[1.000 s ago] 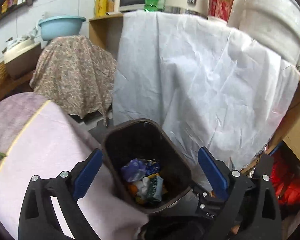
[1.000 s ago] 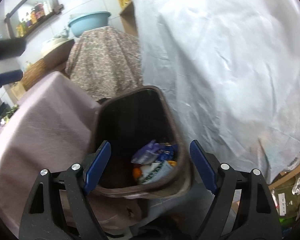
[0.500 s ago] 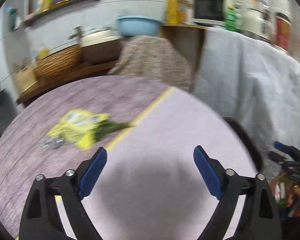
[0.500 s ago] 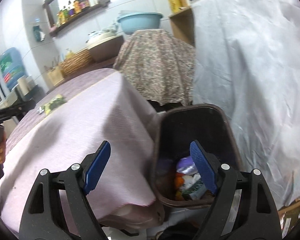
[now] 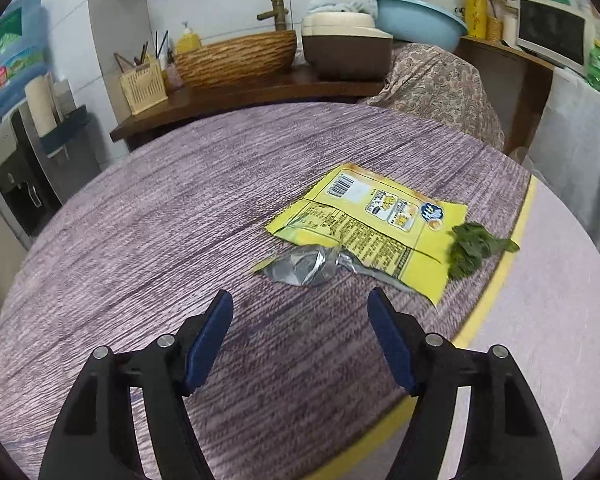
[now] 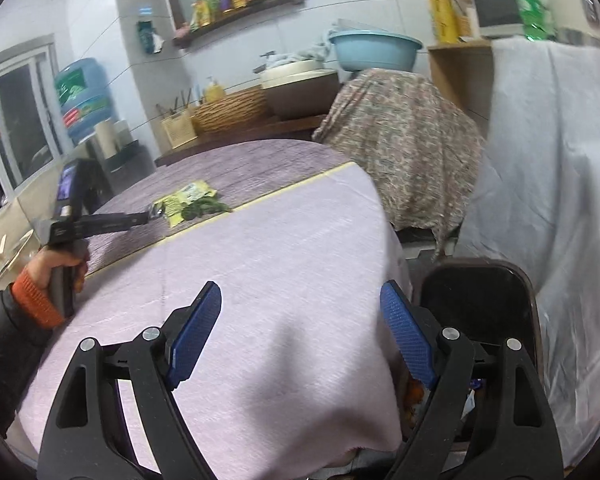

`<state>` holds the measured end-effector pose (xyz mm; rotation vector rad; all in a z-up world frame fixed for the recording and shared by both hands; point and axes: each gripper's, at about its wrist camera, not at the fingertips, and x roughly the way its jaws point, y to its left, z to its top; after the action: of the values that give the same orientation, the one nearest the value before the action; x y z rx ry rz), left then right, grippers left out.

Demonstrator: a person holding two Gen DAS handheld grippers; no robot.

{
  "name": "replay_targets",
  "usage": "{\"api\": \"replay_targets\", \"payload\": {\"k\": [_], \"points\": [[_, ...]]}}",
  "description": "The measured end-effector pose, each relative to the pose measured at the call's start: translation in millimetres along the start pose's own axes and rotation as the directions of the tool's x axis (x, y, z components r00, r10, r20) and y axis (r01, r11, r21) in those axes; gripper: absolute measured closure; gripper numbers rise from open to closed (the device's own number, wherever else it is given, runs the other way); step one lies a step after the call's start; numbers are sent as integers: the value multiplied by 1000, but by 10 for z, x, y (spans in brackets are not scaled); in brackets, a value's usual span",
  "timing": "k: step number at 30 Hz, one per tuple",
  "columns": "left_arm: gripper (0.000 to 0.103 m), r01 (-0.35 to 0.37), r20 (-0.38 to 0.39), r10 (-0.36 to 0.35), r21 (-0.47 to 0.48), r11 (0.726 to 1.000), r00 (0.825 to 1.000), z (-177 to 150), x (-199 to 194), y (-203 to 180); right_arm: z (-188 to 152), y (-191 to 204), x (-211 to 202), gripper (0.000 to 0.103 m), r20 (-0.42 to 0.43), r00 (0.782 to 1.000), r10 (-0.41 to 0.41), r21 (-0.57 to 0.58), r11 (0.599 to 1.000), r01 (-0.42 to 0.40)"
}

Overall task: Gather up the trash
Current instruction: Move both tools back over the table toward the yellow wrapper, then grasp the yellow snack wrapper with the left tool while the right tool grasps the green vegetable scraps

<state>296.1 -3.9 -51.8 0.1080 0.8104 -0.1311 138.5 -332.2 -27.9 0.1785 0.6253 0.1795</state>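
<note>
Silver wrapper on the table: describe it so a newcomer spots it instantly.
Start at the round table with the purple cloth. Near its yellow-striped edge lies a flat yellow snack bag with a clump of green leaves beside it. The silver wrapper is the crumpled, shiny foil piece at the bag's torn end, the only metallic thing there.

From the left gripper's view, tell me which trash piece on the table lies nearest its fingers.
The crumpled silver foil wrapper: it lies just ahead of the left gripper, whose closing jaws hold nothing. The yellow packet and green leafy scrap lie beyond.
</note>
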Motion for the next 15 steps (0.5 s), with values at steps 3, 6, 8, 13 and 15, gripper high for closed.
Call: {"api": "replay_targets", "payload": {"k": [3,6,8,13,15], "points": [[39,12,-5,-12,-19,1000,1000,109,102,11,46,174,92,22,-19,1000,7,-42,999,-7],[42,44,-31,-46,-43,998,998,173,174,18,103,286,163,22,-34,999,13,-81,997,-16],[56,57,-50,-61,-65,996,997,209,226,31,173,366,218,22,-42,999,25,-113,993,-30],[94,113,-59,-121,-125,986,991,198,247,132,412,593,530,22,-113,989,95,-174,978,-114],[98,135,-39,-143,-152,979,989,194,187,206,489,710,697,22,-147,981,130,-205,966,-159]]}}
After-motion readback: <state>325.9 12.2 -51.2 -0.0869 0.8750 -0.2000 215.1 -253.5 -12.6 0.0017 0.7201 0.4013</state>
